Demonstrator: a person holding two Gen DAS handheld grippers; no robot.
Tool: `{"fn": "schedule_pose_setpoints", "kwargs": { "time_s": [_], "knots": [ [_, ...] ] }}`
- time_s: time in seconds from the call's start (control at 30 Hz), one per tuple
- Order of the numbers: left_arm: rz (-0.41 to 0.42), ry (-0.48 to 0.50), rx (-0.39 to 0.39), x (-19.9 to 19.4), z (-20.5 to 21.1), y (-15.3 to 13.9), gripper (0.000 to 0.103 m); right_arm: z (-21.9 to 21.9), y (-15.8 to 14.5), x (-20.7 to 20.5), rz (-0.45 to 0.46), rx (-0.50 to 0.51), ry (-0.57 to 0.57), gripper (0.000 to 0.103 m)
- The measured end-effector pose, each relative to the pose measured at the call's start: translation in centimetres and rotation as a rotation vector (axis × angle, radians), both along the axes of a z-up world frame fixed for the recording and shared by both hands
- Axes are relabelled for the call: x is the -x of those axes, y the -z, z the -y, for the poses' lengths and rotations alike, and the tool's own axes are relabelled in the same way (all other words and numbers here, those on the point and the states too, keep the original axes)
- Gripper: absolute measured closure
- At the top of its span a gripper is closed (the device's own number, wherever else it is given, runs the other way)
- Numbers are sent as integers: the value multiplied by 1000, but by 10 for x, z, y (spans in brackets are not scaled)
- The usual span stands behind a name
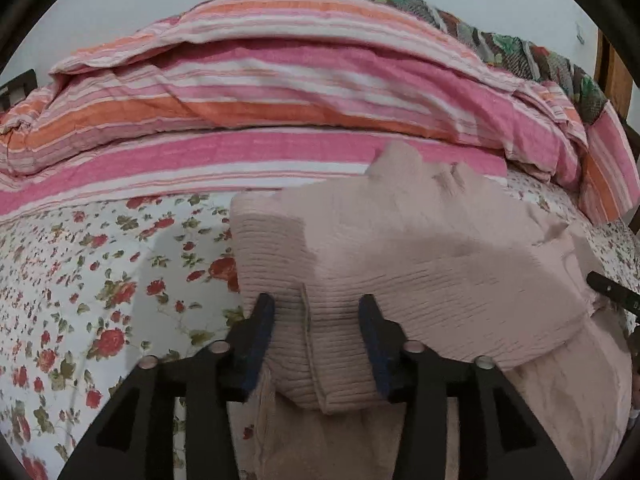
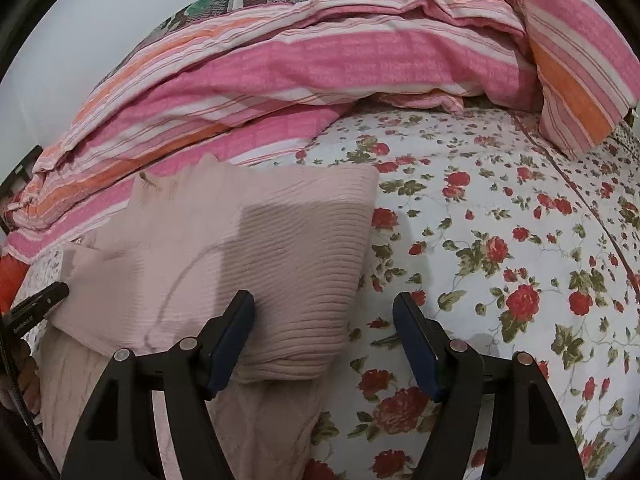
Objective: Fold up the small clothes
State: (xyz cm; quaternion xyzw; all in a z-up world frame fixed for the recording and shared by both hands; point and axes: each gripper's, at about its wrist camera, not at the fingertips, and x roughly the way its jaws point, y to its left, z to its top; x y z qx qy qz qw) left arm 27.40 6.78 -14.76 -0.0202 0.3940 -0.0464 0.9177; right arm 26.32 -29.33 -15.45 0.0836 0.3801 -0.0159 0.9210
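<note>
Pale pink ribbed knit garment (image 1: pixel 420 248) lies partly folded on the floral bedsheet (image 1: pixel 80 280), its far edge touching the heaped pink-and-orange striped duvet (image 1: pixel 280 92). Left gripper (image 1: pixel 317 306): jaws apart, straddling a raised fold of the garment's ribbed corner; whether the pads press the cloth cannot be told. Right gripper (image 2: pixel 324 306): jaws wide apart, holding nothing; left finger over the garment's folded right edge, right finger over bare sheet. A striped pillow (image 2: pixel 576 60) rests at the sheet's far right corner.
</note>
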Motion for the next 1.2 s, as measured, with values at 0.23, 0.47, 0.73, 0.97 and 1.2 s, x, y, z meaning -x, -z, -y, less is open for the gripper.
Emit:
{"fn": "schedule_pose_setpoints", "kwargs": {
  "time_s": [0.23, 0.47, 0.73, 0.97, 1.2],
  "knots": [
    [-32, 52, -32, -15, 17, 3, 73, 0, 2, 1, 12, -6, -1, 32],
    [102, 85, -29, -4, 15, -30, 95, 4, -6, -3, -11, -63, -44, 32],
    [56, -5, -37, -30, 2, -13, 97, -4, -10, -16, 6, 3, -17, 28],
    [-17, 7, 0, -26, 0, 1, 79, -7, 0, -16, -20, 41, -4, 28],
    [11, -3, -93, 19, 11, -5, 71, -19, -17, 10, 24, 131, -7, 28]
  ]
}}
